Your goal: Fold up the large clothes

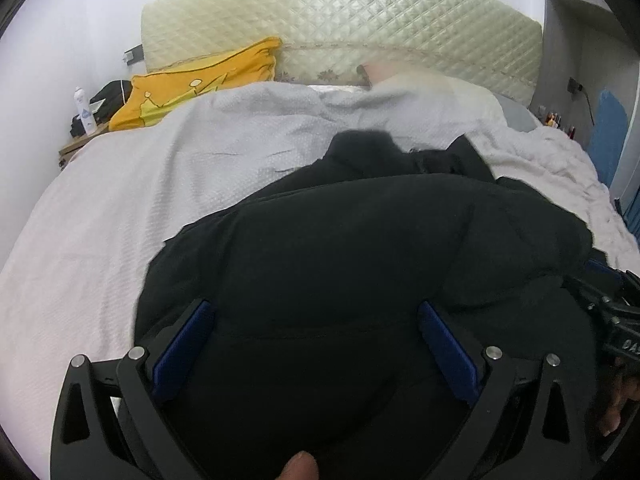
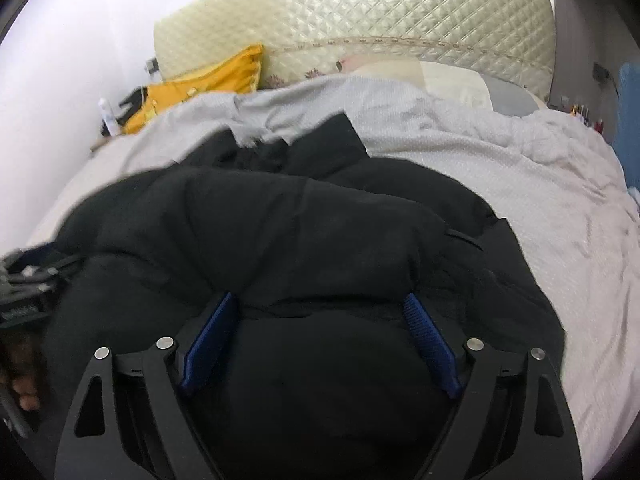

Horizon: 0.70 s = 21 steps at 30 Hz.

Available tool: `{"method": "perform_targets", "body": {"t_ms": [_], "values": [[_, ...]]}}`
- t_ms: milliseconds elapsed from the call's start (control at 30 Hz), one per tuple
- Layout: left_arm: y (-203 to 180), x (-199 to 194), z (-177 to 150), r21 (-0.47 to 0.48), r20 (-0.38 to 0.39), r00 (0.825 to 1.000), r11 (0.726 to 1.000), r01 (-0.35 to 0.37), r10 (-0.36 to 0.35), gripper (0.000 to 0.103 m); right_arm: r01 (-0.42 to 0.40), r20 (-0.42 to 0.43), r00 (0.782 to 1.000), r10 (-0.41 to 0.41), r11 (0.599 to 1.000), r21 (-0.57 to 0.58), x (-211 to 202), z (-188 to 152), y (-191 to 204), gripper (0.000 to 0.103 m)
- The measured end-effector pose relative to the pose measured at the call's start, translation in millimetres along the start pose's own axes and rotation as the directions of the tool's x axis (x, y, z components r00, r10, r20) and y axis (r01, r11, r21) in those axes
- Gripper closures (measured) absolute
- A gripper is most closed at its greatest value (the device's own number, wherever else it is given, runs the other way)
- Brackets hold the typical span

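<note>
A black padded jacket [image 1: 340,248] lies bunched on the bed, filling the frame from centre down to 6 o'clock. Its puffy quilted body is doubled over itself, and a rumpled collar end points toward 12 o'clock.

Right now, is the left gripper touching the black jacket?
Cannot tell. In the left wrist view the left gripper stands open with the black jacket filling the space between its blue pads, but no contact line or gap shows plainly.
</note>
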<state>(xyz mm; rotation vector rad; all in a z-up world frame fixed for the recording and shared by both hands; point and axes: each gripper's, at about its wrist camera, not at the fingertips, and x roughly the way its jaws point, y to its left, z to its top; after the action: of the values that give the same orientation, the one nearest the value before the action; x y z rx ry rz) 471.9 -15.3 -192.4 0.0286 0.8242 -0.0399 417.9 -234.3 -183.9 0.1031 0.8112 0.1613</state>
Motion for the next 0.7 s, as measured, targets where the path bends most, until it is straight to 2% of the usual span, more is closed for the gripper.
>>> {"method": "perform_targets", "body": {"t_ms": [200,367,533,700], "values": [[1.1,-80.2,15.2,-0.043,0.063,0.998,0.999,0.028,-0.026,0.001,-0.024,0.120,0.992,0.023,1.000,0.005,-94.0,18.7,11.3,0.019],[-9.4,-177.8,28.6,-0.018,0.163,0.986,0.999,0.041,-0.038,0.001,-0.001,0.218,0.976,0.005,1.000,-0.019,-181.9,36.5,27.2,0.019],[-20.0,-268.4,32.4,-0.009,0.240,0.970,0.999,0.049,-0.046,0.001,0.009,0.329,0.944,-0.001,1.000,-0.023,-272.5,42.8,45.9,0.019],[-28.3,-347.5,23.3,0.011,0.299,0.953,0.999,0.050,-0.051,0.001,0.021,0.394,0.919,-0.007,0.999,-0.032,-337.8,37.8,60.0,0.019]]}}
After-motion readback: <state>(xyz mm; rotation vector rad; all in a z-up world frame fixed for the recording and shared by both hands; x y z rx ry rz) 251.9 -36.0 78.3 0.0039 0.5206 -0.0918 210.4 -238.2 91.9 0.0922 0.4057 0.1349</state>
